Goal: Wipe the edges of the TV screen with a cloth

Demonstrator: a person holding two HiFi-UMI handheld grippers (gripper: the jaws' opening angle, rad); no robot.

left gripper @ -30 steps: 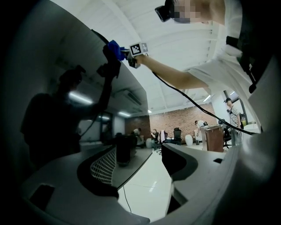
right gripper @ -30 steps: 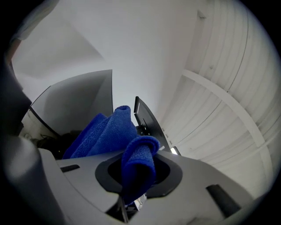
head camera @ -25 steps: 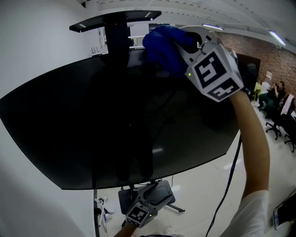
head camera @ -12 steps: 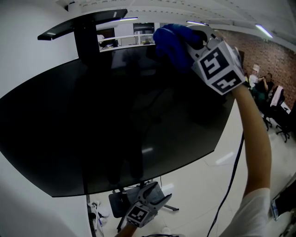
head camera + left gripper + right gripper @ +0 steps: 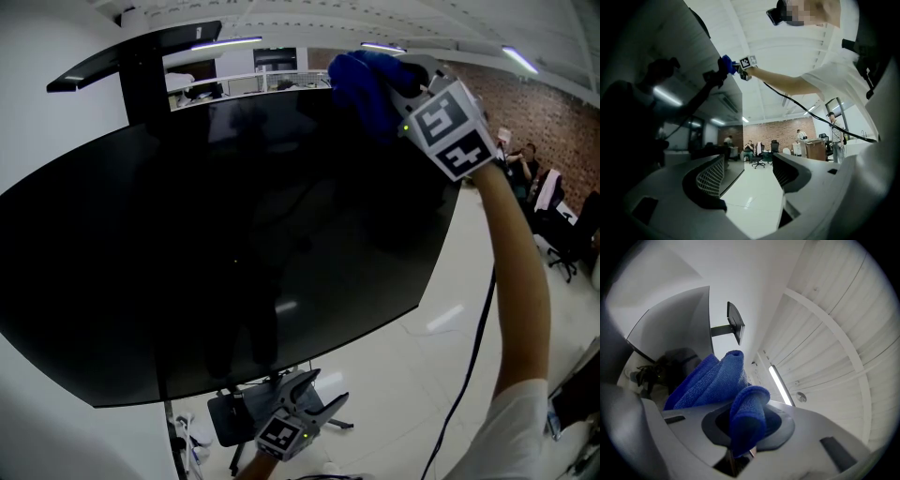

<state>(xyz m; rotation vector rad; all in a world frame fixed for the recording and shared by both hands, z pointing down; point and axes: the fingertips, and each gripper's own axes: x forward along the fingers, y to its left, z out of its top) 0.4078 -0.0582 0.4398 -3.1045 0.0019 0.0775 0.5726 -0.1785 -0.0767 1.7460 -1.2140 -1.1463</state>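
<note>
A large dark TV screen [image 5: 225, 234] fills the head view. At its top edge, towards the right, my right gripper [image 5: 394, 80] is shut on a blue cloth [image 5: 361, 80] and presses it against the frame. In the right gripper view the blue cloth [image 5: 722, 380] bunches between the jaws, with the screen's top edge [image 5: 670, 329] beyond. My left gripper [image 5: 309, 398] hangs low below the screen, open and empty. From the left gripper view [image 5: 750, 173] the screen [image 5: 670, 117] stands at the left, with the cloth [image 5: 726, 63] high up.
A black camera bar on a pole [image 5: 131, 56] rises above the screen. The TV stand's base [image 5: 234, 412] rests on the white floor. A black cable [image 5: 473, 347] hangs by my right arm. People sit on office chairs [image 5: 548, 202] before a brick wall at the far right.
My right gripper has slid the cloth to the right along the screen's top edge. The left gripper has stayed low beneath the screen.
</note>
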